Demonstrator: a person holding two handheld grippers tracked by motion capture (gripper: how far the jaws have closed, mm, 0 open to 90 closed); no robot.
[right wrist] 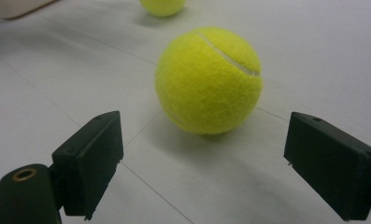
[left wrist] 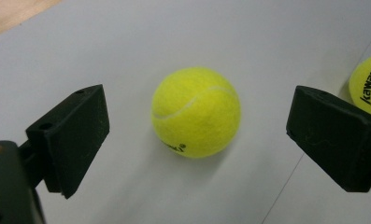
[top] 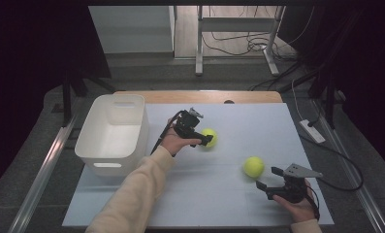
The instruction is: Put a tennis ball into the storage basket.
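Two yellow tennis balls lie on the white mat [top: 258, 121]. The far ball [top: 211, 136] [left wrist: 196, 112] rests between the jaws of my left gripper [top: 207, 140] [left wrist: 199, 135], which is open and not touching it. The near ball [top: 253, 166] [right wrist: 209, 79] lies just ahead of my right gripper [top: 268, 177] [right wrist: 211, 163], also open, its jaws short of the ball. The near ball [left wrist: 367, 84] also shows at the right edge of the left gripper view, and the far ball [right wrist: 162, 6] at the top of the right gripper view.
A white plastic bin [top: 112, 133] [right wrist: 15, 5] stands at the mat's left side, close to the left forearm. The wooden table edge [top: 200, 96] runs behind the mat. Cables and desk legs lie on the floor beyond.
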